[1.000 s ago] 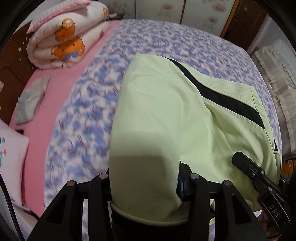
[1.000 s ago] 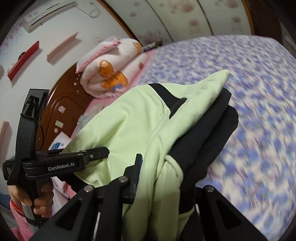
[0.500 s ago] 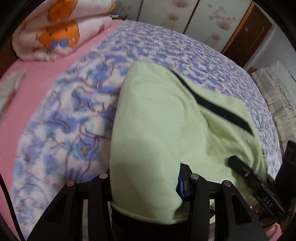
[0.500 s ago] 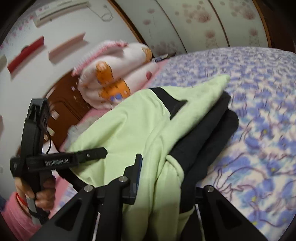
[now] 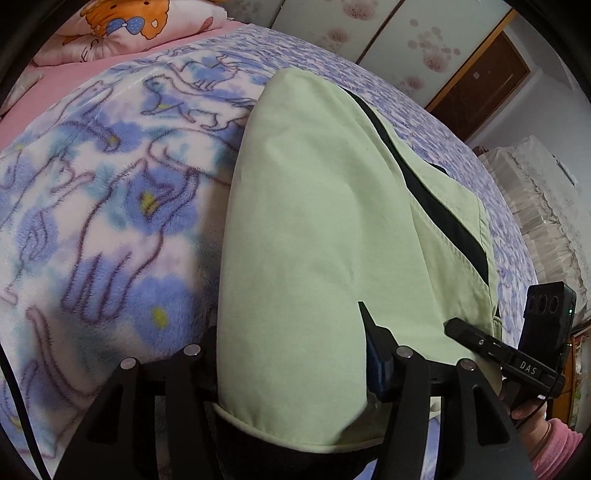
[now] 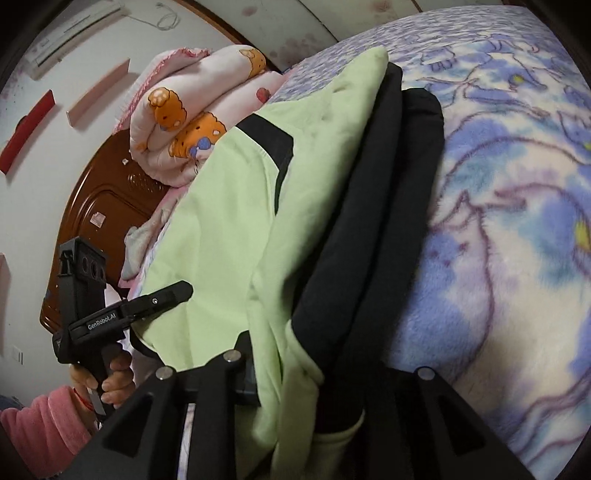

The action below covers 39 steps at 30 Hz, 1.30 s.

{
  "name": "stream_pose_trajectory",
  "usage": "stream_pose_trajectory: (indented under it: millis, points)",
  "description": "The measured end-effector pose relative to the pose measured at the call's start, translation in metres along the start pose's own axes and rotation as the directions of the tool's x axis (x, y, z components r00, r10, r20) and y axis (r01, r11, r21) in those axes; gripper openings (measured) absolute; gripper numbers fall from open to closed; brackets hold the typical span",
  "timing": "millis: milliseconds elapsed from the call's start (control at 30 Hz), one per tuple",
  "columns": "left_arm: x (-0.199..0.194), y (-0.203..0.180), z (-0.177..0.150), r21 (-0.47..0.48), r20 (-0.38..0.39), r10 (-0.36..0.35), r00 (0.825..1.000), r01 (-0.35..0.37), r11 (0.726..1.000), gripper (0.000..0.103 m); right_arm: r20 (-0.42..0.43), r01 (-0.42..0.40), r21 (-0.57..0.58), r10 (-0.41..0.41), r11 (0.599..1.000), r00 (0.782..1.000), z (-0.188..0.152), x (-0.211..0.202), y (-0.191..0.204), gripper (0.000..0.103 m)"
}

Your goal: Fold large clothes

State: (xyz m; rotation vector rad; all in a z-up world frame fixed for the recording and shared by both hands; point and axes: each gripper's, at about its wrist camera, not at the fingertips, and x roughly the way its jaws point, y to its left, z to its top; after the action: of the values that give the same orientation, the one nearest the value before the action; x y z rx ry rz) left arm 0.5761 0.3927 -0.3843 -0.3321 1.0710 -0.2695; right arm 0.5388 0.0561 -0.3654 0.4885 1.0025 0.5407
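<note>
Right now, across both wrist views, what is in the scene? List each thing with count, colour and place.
garment: one, pale green with black panels, folded on the bed, its near edge between both claws.
blanket: one, blue and purple floral fleece, covering the bed under the garment.
sheet: one, pink, along the bed's far side.
rolled quilt: one, cream with orange bears, at the headboard end.
headboard: one, brown wood, behind the quilt.
wardrobe doors: pale, flowered, beyond the bed.
left claw: black, jaws just opening, garment between them.
right claw: black, jaws just opening, garment between them.
sleeves: pink, on both wrists.
</note>
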Motion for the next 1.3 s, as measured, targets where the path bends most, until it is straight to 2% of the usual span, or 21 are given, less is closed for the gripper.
stream_pose_trajectory:
  millis: [100,133,367,400,433,467,533,667,700,867,900,933,1033,1100,1133,1200,1300]
  points:
    - [-0.009,-0.009,-0.001,0.019,-0.026,0.013,1.0,-0.012,1.0,0.059,-0.009,0.018,0.006,-0.018,1.0,1.0,-0.005,-0.01,0.001,0.026]
    - [-0.011,-0.012,-0.003,0.022,-0.031,0.022,0.999,-0.021,1.0,0.059,-0.012,0.033,0.003,-0.033,0.999,0.999,-0.007,-0.014,0.0,0.031]
    - [-0.029,-0.027,-0.018,-0.03,-0.046,0.064,0.997,-0.065,0.997,0.061,-0.021,0.189,-0.015,-0.189,0.982,0.982,-0.035,-0.061,-0.003,0.049]
    - [-0.033,-0.029,-0.021,-0.042,-0.046,0.071,0.996,-0.073,0.996,0.065,-0.02,0.207,-0.008,-0.207,0.978,0.978,-0.04,-0.07,-0.003,0.049]
    - [-0.039,-0.031,-0.026,-0.057,-0.046,0.119,0.992,-0.121,0.991,0.073,-0.018,0.225,-0.003,-0.225,0.974,0.974,-0.044,-0.077,-0.004,0.049]
    - [-0.045,-0.032,-0.029,-0.065,-0.041,0.158,0.987,-0.16,0.985,0.085,-0.02,0.256,0.0,-0.256,0.967,0.966,-0.049,-0.083,-0.004,0.05]
    - [-0.066,-0.032,-0.044,-0.08,0.0,0.181,0.983,-0.181,0.98,0.086,-0.052,0.323,0.005,-0.323,0.946,0.945,-0.063,-0.097,-0.007,0.051]
    - [-0.093,-0.028,-0.073,-0.152,-0.001,0.215,0.977,-0.213,0.965,0.089,-0.073,0.338,0.05,-0.334,0.94,0.94,-0.098,-0.128,-0.012,0.051]
    - [-0.098,-0.028,-0.085,-0.169,-0.015,0.256,0.967,-0.254,0.952,0.089,-0.083,0.348,0.065,-0.342,0.935,0.936,-0.11,-0.137,-0.013,0.051]
    - [-0.116,-0.032,-0.144,-0.246,-0.071,0.351,0.934,-0.358,0.901,0.089,-0.105,0.414,0.114,-0.403,0.903,0.909,-0.166,-0.177,-0.013,0.051]
    - [-0.121,-0.036,-0.16,-0.254,-0.086,0.376,0.922,-0.386,0.887,0.089,-0.106,0.43,0.123,-0.419,0.894,0.902,-0.176,-0.184,-0.013,0.053]
    - [-0.125,-0.046,-0.179,-0.262,-0.097,0.408,0.908,-0.419,0.869,0.089,-0.112,0.458,0.134,-0.445,0.879,0.888,-0.189,-0.192,-0.013,0.054]
    - [-0.134,-0.077,-0.234,-0.283,-0.141,0.439,0.887,-0.461,0.841,0.089,-0.162,0.53,0.17,-0.507,0.831,0.847,-0.232,-0.219,-0.016,0.055]
    - [-0.137,-0.104,-0.271,-0.287,-0.18,0.429,0.885,-0.464,0.838,0.089,-0.199,0.546,0.163,-0.514,0.822,0.834,-0.259,-0.239,-0.017,0.056]
    - [-0.14,-0.119,-0.291,-0.281,-0.21,0.428,0.879,-0.474,0.835,0.089,-0.22,0.553,0.147,-0.518,0.82,0.827,-0.274,-0.252,-0.016,0.061]
    - [-0.149,-0.154,-0.325,-0.239,-0.262,0.453,0.852,-0.512,0.825,0.089,-0.261,0.574,0.105,-0.534,0.812,0.804,-0.305,-0.282,-0.016,0.07]
    - [-0.179,-0.213,-0.367,-0.178,-0.237,0.465,0.853,-0.509,0.842,0.089,-0.286,0.594,-0.004,-0.57,0.805,0.77,-0.34,-0.328,-0.014,0.08]
